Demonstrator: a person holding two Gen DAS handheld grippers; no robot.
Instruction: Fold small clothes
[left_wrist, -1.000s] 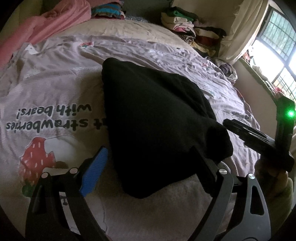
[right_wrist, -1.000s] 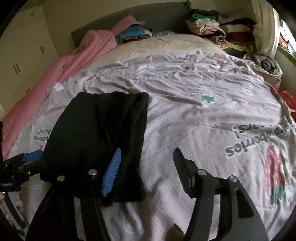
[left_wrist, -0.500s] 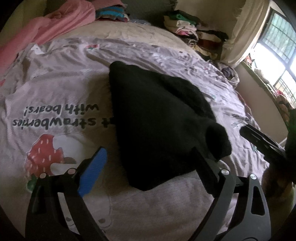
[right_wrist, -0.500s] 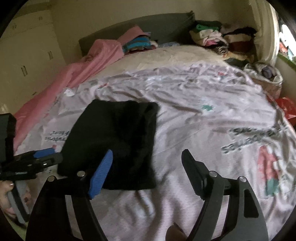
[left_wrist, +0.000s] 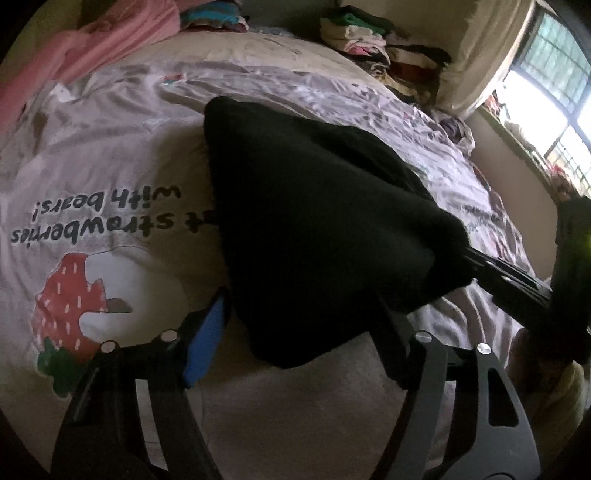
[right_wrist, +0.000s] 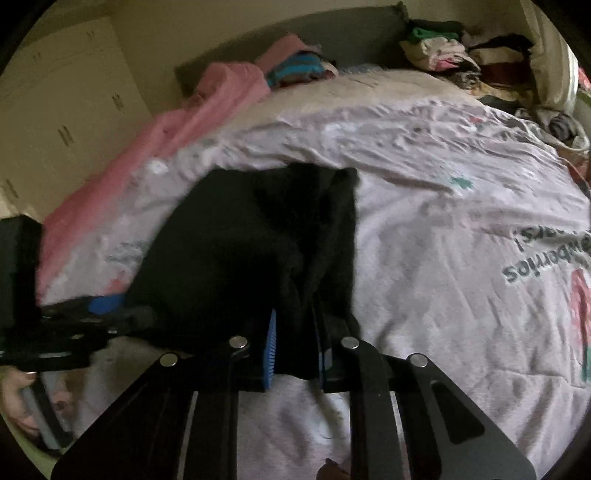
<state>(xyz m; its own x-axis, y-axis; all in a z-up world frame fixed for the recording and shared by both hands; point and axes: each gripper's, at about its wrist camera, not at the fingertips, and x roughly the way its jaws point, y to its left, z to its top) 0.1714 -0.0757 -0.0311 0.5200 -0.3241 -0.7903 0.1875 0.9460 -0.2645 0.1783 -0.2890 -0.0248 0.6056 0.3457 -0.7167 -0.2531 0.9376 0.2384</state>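
A black garment (left_wrist: 314, 206) lies flat on the printed bedsheet (left_wrist: 110, 155). My left gripper (left_wrist: 303, 310) straddles its near corner. Its jaws are closing: the blue pad (left_wrist: 205, 343) is at the cloth's left edge, and the cloth lies over the other finger's tip. In the right wrist view the black garment (right_wrist: 240, 251) bunches between the pads of my right gripper (right_wrist: 295, 321), whose jaws are closing and pinch its near edge. From the left wrist view the right gripper (left_wrist: 517, 280) has its tips buried in the garment's right corner. The left gripper (right_wrist: 92, 310) sits at the garment's left corner.
A pink blanket (right_wrist: 155, 147) runs along the bed's left side. Folded clothes (right_wrist: 454, 55) are piled at the headboard's right, and a striped pile (right_wrist: 295, 68) sits in the middle. A cupboard (right_wrist: 55, 110) stands left of the bed, a window (left_wrist: 554, 92) to the right.
My right gripper moved left onto the garment's near edge and closed on it, bunching the cloth. My left gripper's jaws narrowed around the near corner while the hand stayed put.
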